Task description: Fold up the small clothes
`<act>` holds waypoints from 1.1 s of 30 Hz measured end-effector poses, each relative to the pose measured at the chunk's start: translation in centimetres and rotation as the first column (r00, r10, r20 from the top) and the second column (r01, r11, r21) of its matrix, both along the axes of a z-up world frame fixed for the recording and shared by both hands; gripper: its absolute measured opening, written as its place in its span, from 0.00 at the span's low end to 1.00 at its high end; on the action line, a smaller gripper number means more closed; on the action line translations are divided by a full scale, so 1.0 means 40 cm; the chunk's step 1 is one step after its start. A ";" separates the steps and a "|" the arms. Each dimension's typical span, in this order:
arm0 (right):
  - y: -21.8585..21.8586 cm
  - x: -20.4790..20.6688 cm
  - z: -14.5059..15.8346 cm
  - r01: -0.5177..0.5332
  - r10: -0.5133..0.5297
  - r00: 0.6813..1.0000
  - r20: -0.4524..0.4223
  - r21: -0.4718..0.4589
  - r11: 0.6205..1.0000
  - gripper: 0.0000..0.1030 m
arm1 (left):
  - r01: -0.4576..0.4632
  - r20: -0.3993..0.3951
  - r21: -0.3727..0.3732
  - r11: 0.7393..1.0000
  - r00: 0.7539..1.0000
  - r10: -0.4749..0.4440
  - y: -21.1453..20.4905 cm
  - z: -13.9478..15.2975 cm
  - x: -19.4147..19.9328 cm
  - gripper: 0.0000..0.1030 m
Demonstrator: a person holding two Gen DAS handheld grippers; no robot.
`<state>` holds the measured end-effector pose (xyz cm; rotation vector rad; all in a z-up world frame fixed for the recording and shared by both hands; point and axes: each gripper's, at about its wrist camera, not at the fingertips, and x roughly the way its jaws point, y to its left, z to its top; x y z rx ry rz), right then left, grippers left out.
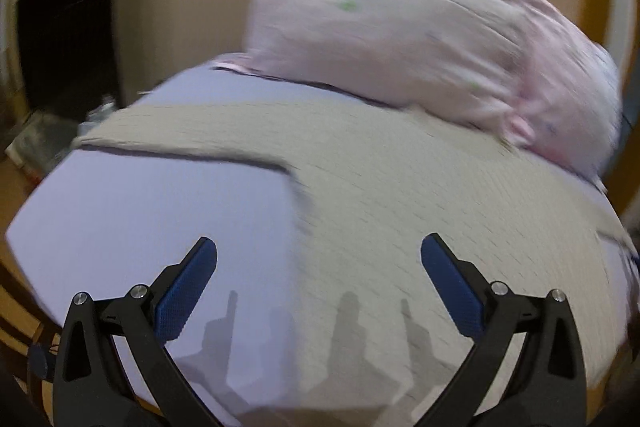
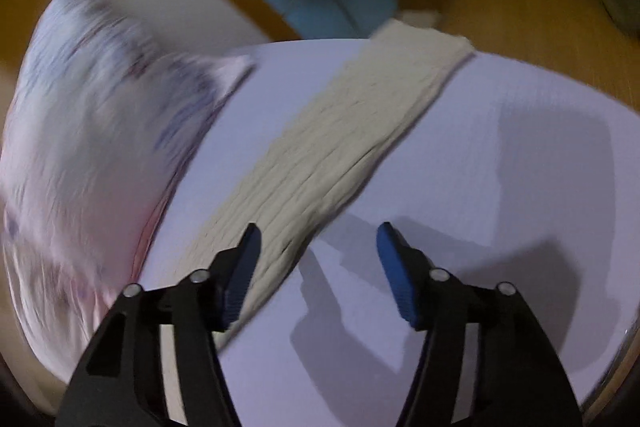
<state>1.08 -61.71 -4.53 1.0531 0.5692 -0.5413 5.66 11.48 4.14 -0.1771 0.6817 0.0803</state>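
The cream, waffle-textured knitted garment [image 1: 400,195] lay spread flat on the pale lavender tabletop [image 1: 160,219], one long sleeve [image 2: 340,143] extended toward 1 o'clock in the right wrist view, so no fold appeared to have been made and the whole folding sequence was judged outstanding. The left gripper [image 1: 319,255] hovered wide open and empty at the garment's near edge; the right gripper [image 2: 319,239] was likewise open and empty, at the sleeve's near end. A bulky pink-white patterned cloth bundle [image 1: 420,35] sat at 12 o'clock beyond the garment, unfolded.
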 end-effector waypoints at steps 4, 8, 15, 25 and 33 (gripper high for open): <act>-0.084 0.019 -0.022 0.092 -0.097 0.993 0.061 0.069 0.993 0.43 | -0.075 0.000 -0.068 0.995 0.997 0.075 0.124 0.002 0.051 0.99; -0.135 0.044 -0.048 0.146 -0.150 0.987 0.057 0.081 0.986 0.11 | -0.167 -0.018 -0.114 0.979 0.986 0.166 0.227 -0.008 0.080 0.99; 0.144 0.138 0.221 -0.032 0.108 0.976 0.187 -0.367 0.930 0.09 | -0.320 -0.011 -0.210 0.924 0.946 0.325 0.388 -0.019 0.113 0.99; 1.102 0.414 0.232 -0.800 0.920 0.383 -0.082 -0.528 0.286 0.13 | -0.437 -0.078 -0.380 0.815 0.893 0.443 0.527 -0.054 0.191 0.92; 1.105 0.380 0.218 -0.807 0.925 0.374 -0.067 -0.515 0.289 0.73 | -0.491 -0.105 -0.511 0.705 0.850 0.516 0.618 -0.085 0.214 0.73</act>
